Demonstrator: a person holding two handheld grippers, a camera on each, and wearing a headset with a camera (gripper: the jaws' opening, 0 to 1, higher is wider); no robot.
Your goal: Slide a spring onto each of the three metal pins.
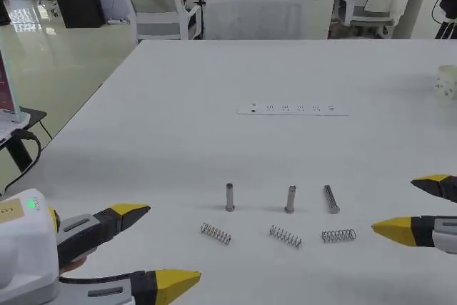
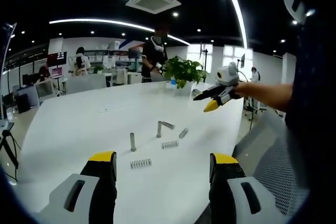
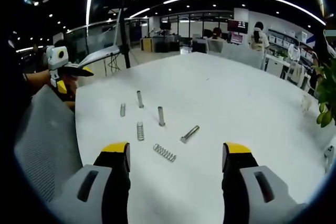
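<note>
step 1 not begun imo | 3 springs [image 1: 285,236] lie loose on table [image 1: 214,91], just in front of pins [image 1: 230,196], none on | l gripper [image 1: 168,243] + r gripper [image 1: 398,206] both spread wide, empty | rightmost pin [image 1: 330,198] lies tipped | next: pinch a spring, line it w/ pin tip

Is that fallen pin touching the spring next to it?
Apart. The right gripper view shows bare table between the fallen pin and the nearest spring.

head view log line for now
left gripper open | right gripper open | three steel coil springs loose on white table | silver metal pins bare, one toppled
</note>
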